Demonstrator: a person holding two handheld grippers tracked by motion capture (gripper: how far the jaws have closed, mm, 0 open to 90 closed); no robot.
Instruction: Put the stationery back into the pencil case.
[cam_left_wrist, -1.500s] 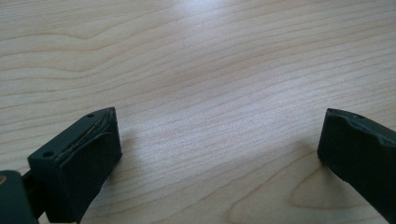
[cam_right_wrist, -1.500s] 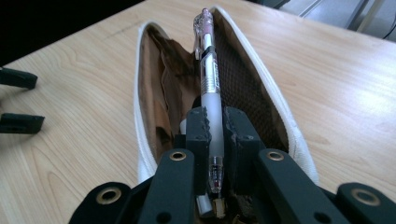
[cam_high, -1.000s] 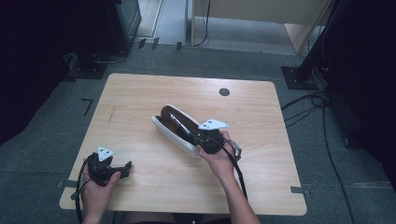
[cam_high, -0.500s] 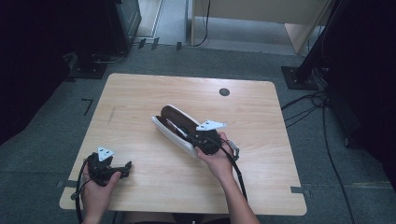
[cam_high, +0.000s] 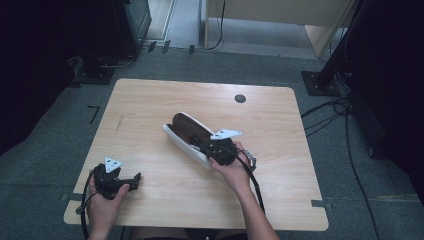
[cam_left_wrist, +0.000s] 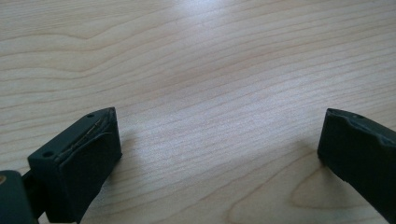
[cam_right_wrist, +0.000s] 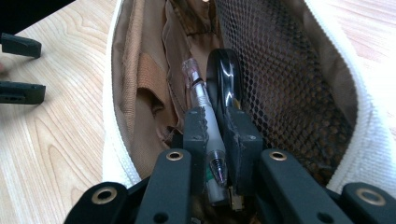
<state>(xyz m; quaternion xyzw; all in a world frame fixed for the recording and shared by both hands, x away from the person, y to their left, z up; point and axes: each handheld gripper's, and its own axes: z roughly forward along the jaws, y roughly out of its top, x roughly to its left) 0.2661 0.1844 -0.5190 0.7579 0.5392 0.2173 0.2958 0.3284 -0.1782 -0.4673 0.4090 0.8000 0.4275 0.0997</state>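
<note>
Inside the open white pencil case (cam_right_wrist: 355, 135) at the table's (cam_high: 150, 100) middle, mesh lining (cam_right_wrist: 285, 84) crowds the right gripper (cam_right_wrist: 215, 135), clamped on a clear pen (cam_right_wrist: 208, 121). Near left, the left gripper (cam_left_wrist: 219, 140) rests with jaws apart over bare wood. Grey floor (cam_high: 50, 150) surrounds.

No writing, label, brand or number can be read on anything here. The pen (cam_right_wrist: 208, 135) inside the pouch (cam_right_wrist: 359, 126) bears a small green patch near its tip, perhaps a printed mark, but it is too small to read.
</note>
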